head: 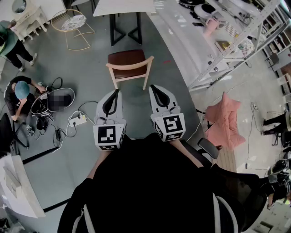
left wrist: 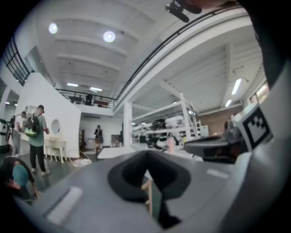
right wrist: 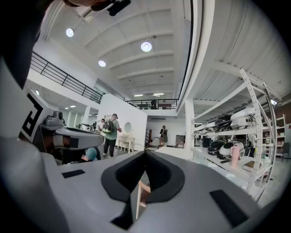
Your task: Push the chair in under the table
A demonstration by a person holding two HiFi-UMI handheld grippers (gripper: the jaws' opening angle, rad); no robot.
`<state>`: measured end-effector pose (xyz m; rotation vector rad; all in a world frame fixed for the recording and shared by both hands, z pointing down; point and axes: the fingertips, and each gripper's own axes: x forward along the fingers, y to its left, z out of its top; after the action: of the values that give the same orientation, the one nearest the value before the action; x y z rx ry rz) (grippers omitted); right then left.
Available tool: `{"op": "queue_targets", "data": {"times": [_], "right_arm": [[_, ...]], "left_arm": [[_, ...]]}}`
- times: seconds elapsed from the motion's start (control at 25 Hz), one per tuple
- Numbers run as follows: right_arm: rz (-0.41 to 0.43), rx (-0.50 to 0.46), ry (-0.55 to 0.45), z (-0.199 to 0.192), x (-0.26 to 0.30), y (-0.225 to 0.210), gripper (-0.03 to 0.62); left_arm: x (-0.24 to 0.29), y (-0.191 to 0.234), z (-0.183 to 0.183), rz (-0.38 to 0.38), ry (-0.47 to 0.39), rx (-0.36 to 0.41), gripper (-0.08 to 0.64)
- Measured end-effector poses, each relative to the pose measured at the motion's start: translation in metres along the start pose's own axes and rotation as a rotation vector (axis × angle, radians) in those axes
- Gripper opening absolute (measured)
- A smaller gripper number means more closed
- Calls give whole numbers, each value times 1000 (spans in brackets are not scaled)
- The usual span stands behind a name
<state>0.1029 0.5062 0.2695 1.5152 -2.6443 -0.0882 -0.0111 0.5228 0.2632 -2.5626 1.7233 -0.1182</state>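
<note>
A wooden chair (head: 129, 67) with a brown seat stands on the grey floor, its backrest toward me. Beyond it is a white table (head: 123, 7) on black legs, a gap apart from the chair. My left gripper (head: 117, 92) and right gripper (head: 153, 87) are held level side by side, tips just short of the backrest and touching nothing. Both are shut with nothing between the jaws. In the left gripper view a sliver of the chair (left wrist: 148, 187) shows below the closed gripper tips (left wrist: 146, 153). The right gripper view shows the chair (right wrist: 142, 187) likewise under its tips (right wrist: 145, 152).
A person (head: 18, 93) crouches at the left among cables and a power strip (head: 77, 120). Another person (head: 11, 43) stands farther back left. A wire side table (head: 72, 22) stands left of the table. White shelving (head: 218, 41) runs along the right, with a pink cloth (head: 225, 119) on the floor.
</note>
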Motion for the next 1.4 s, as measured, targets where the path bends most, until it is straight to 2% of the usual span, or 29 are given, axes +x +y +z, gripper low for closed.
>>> {"op": "queue_targets", "data": {"times": [0.36,0.68,0.84,1.04,1.16,1.4], "right_arm": [[-34,-5,-5,-5,7,12,21],[-77,33,5,-19,31,-18,21],[-64,26,-4,-28,60,-38,23],[-16,29,7,-40,116,-72,23],[5,11,25,-46,153,-93,23],[92,25,96,-68,218,-134,25]], "left_arm": [[-1,15,-8,-29,-10,-6,8],[31,27,-17,-49,8,-13,8],[66,30,-27,-64,-13,-14,8],[127,42,-40,-79,51,-5,9],[170,57,-34,-64,-4,-23,9],[241,80,-55,-26,84,-23,14]]}}
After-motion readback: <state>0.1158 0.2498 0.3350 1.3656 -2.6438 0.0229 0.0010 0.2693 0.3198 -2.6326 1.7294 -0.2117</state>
